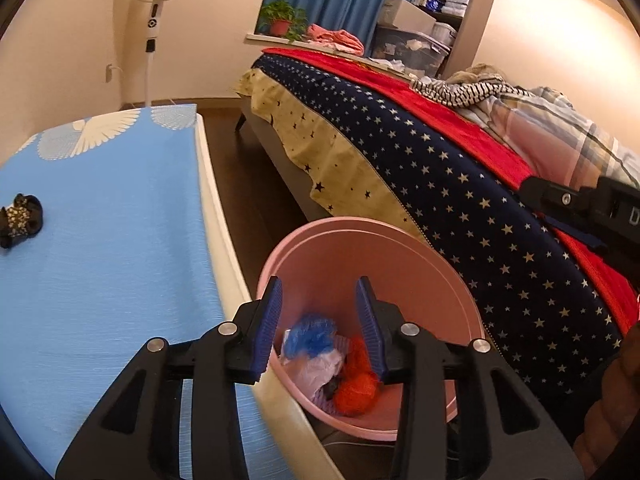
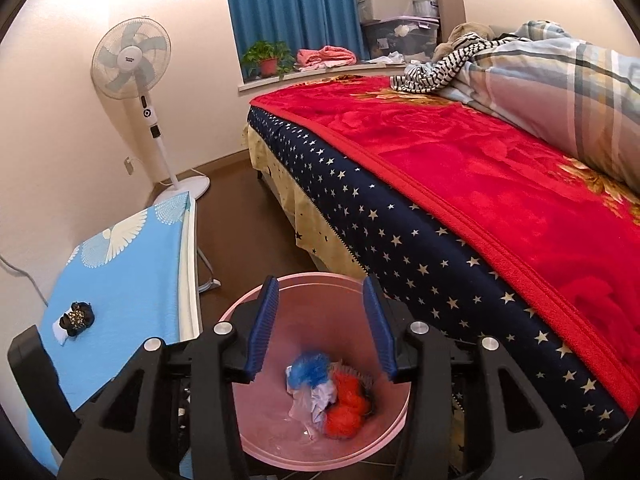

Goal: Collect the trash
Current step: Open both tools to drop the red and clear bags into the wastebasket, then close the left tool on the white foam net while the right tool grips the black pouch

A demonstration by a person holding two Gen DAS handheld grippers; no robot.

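Note:
A pink trash bin [image 1: 340, 248] [image 2: 256, 436] stands on the floor between the blue table and the bed. Inside lie a blue fluffy scrap [image 1: 310, 334] [image 2: 308, 366], white crumpled plastic [image 1: 312, 372] [image 2: 308, 402] and an orange fluffy scrap [image 1: 356, 394] [image 2: 346, 412]. My left gripper [image 1: 318, 294] is open and empty above the bin's near rim. My right gripper [image 2: 320, 294] is open and empty right over the bin. A small black patterned item [image 1: 18, 218] [image 2: 76, 316] lies on the blue table [image 1: 112, 240] [image 2: 128, 272].
A bed [image 1: 460, 184] [image 2: 460, 184] with a star-patterned side, red blanket and piled bedding runs along the right. A standing fan [image 2: 132, 64] stands by the far wall. Dark floor [image 2: 236, 216] lies between table and bed. The right gripper's body shows at the right edge of the left wrist view [image 1: 592, 204].

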